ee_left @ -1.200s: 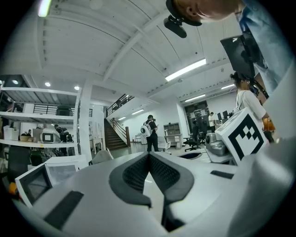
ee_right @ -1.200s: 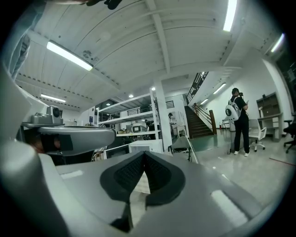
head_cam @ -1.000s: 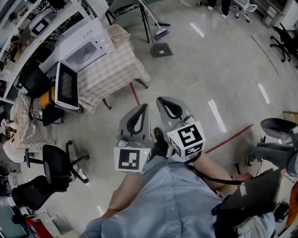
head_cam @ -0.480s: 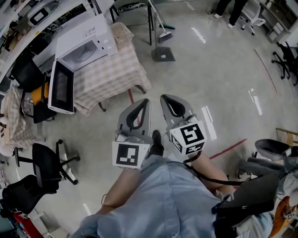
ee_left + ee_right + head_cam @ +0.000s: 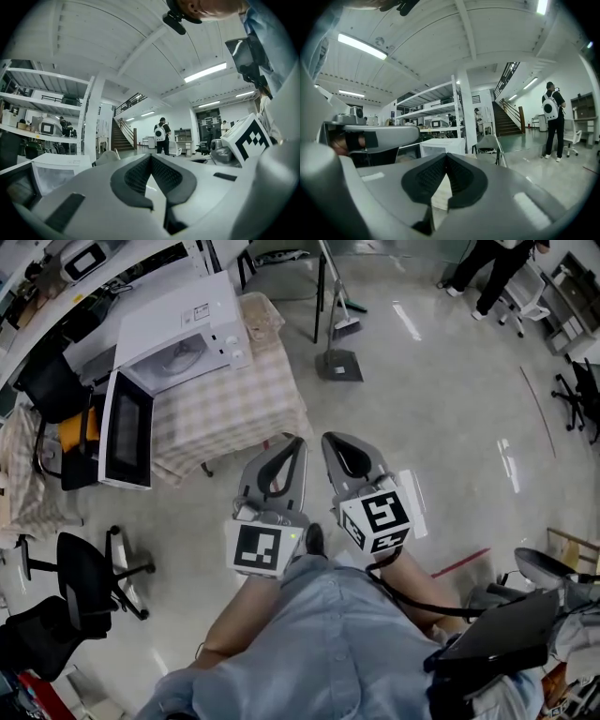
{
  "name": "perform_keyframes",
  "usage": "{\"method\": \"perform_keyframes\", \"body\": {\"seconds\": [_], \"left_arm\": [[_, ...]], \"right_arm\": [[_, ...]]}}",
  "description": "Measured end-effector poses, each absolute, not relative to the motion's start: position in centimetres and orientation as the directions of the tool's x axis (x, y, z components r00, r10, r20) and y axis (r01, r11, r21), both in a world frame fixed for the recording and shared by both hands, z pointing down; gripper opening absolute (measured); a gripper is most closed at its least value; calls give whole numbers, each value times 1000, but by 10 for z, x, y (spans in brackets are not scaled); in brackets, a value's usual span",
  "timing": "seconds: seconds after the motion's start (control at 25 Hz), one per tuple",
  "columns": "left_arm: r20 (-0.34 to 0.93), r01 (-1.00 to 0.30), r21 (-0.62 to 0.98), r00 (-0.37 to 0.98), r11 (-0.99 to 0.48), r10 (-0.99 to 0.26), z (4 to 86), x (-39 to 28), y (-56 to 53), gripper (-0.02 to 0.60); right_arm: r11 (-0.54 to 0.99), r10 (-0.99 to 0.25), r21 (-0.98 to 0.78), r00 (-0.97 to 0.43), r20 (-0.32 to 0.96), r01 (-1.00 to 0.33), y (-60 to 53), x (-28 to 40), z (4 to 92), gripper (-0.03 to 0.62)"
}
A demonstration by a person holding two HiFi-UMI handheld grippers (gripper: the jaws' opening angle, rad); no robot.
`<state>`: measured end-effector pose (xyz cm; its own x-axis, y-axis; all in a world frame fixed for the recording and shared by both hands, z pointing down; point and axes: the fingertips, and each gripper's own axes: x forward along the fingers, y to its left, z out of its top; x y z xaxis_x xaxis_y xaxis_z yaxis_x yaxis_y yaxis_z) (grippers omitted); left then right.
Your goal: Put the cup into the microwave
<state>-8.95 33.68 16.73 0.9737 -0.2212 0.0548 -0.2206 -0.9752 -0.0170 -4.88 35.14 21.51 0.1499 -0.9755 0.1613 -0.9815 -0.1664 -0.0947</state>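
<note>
White microwave [image 5: 183, 334], door open, on counter [image 5: 239, 395] at 11 o'clock; no cup in view, left tongs [image 5: 298, 442] and right tongs [image 5: 328, 439] both closed empty, so likely approach phase, and next needs locating the cup.

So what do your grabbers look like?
The left gripper and right gripper are grey, each with two curved jaws lined with black ribbed pads and a white cube with black square markers. A black cable hangs by the right one. The shirt is light blue.
</note>
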Motion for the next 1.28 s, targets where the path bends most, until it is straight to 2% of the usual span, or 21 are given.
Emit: {"method": "perform_keyframes", "body": {"seconds": [0.84, 1.28], "left_arm": [[60, -153, -5, 986, -988, -153, 175, -15, 290, 5], [130, -185, -30, 974, -982, -188, 191, 68, 267, 5]], "right_arm": [[-213, -967, -76, 199, 159, -974, 302, 20, 209, 2], [-181, -975, -131, 161, 153, -975, 274, 110, 223, 2]]}}
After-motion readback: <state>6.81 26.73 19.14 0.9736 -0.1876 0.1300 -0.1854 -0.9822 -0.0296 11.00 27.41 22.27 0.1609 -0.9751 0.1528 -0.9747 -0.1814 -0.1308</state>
